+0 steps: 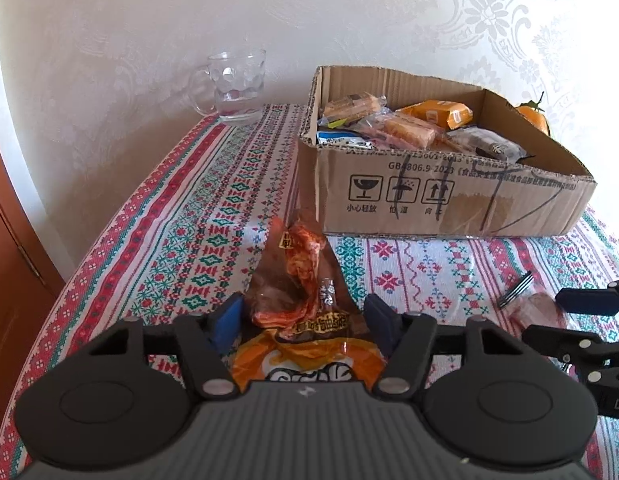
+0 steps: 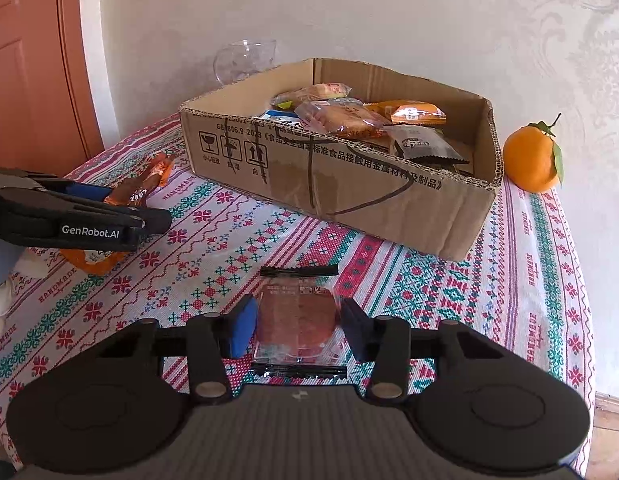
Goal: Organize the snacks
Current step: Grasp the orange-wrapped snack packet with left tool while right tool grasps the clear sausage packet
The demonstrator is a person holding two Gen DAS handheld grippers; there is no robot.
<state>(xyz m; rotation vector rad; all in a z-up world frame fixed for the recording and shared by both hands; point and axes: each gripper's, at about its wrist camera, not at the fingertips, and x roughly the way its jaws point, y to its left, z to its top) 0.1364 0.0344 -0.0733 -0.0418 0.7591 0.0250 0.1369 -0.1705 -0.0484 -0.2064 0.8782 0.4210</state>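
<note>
A crumpled orange snack packet (image 1: 305, 280) lies on the patterned tablecloth, in front of the cardboard box (image 1: 449, 196). My left gripper (image 1: 303, 318) is shut on it, a pad pressed against each side. A flat clear packet with a reddish snack inside (image 2: 297, 312) lies nearer the table's front. My right gripper (image 2: 299, 320) is shut on its two long edges. The right wrist view shows the left gripper (image 2: 149, 208) from the side, with the orange packet (image 2: 137, 188) in it. The box (image 2: 349, 184) holds several wrapped snacks.
A glass mug (image 1: 233, 88) stands at the back left by the wall. An orange fruit with a leaf (image 2: 531, 160) sits right of the box. The table's edge (image 2: 585, 320) runs close on the right. A brown door (image 2: 29, 60) is at the left.
</note>
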